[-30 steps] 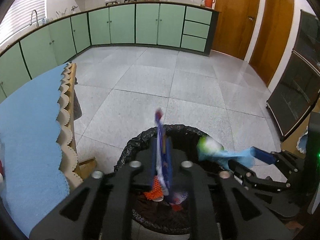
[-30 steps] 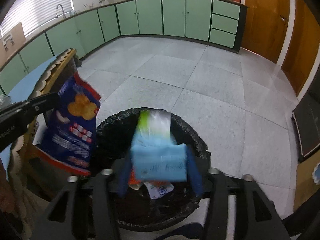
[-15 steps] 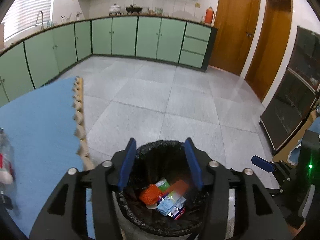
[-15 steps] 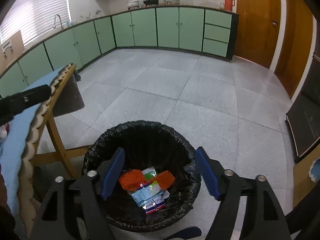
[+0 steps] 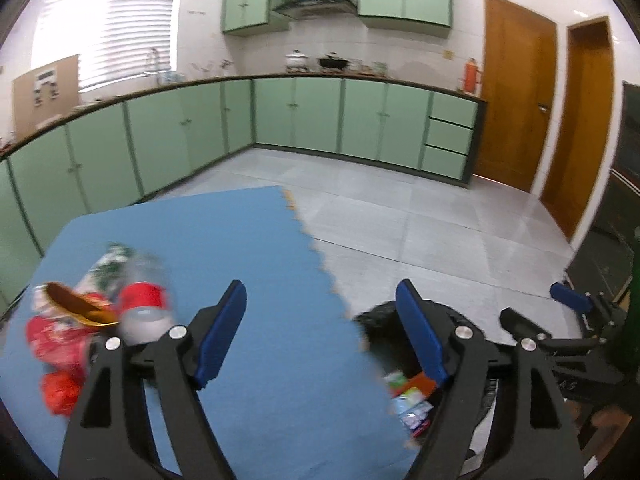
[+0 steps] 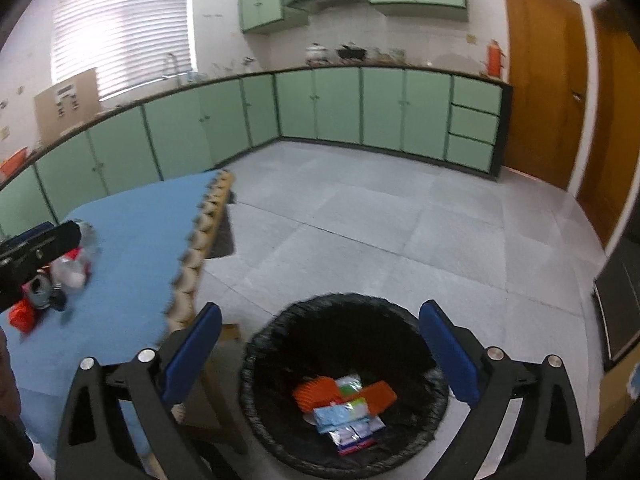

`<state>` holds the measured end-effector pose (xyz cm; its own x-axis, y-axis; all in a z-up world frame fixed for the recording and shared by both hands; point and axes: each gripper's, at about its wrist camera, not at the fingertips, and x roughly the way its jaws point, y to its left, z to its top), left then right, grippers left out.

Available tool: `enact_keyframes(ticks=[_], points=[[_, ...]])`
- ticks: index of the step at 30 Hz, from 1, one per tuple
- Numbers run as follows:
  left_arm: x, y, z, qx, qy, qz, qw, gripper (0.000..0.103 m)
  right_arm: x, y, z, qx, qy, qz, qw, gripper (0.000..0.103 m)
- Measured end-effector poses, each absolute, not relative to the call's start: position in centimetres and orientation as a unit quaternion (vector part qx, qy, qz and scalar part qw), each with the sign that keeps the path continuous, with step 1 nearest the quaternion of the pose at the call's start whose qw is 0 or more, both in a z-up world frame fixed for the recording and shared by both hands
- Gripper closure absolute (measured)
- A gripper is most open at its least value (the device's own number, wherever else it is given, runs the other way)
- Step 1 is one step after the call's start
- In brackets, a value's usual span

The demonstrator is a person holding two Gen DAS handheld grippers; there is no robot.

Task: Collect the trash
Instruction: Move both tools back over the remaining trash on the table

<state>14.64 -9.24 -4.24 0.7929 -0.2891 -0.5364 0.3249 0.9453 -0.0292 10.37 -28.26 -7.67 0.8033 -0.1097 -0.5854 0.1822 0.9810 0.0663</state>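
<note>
A black-lined trash bin (image 6: 280, 336) stands on the floor beside the table and holds orange and blue wrappers (image 6: 344, 400); it also shows in the left wrist view (image 5: 372, 320). My left gripper (image 5: 320, 336) is open and empty above the table's right edge. My right gripper (image 6: 320, 356) is open and empty above the bin. A pile of trash lies on the blue table mat (image 5: 240, 248): a clear plastic bottle with a red label (image 5: 140, 304), a gold lid (image 5: 76, 310) and red wrappers (image 5: 56, 344). The pile also shows in the right wrist view (image 6: 60, 276).
Green kitchen cabinets (image 5: 280, 120) run along the far walls. Wooden doors (image 5: 516, 108) stand at the right. A dark cabinet (image 6: 620, 304) stands on the right of the tiled floor (image 6: 380, 232). The table's scalloped edge (image 6: 200, 232) runs beside the bin.
Both grippers let go of their wrappers, which fell into the bin. Both grippers opened and rose. My left gripper swung left toward the table, bringing the trash pile into view.
</note>
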Motion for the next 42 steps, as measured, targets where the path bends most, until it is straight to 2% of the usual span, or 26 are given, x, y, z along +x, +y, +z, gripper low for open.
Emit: enact_keyframes(ticks=[22,33,42], points=[[11.3,10.2,-3.2,0.012,0.248,0.016,0.968,0.027,13.9,-11.3,-5.5,0.018,0.258,0.048,0.965,0.006],[14.7,14.1,-3.2,-0.02,0.253,0.027,0.967,0.027,17.3,-6.3,-6.4,0.02,0.272,0.082,0.959,0.011],[18.9,12.9,-4.3,-0.008,0.27,0.024,0.963,0.027,18.2,-6.3,-7.4,0.018,0.285,0.074,0.955,0.011]])
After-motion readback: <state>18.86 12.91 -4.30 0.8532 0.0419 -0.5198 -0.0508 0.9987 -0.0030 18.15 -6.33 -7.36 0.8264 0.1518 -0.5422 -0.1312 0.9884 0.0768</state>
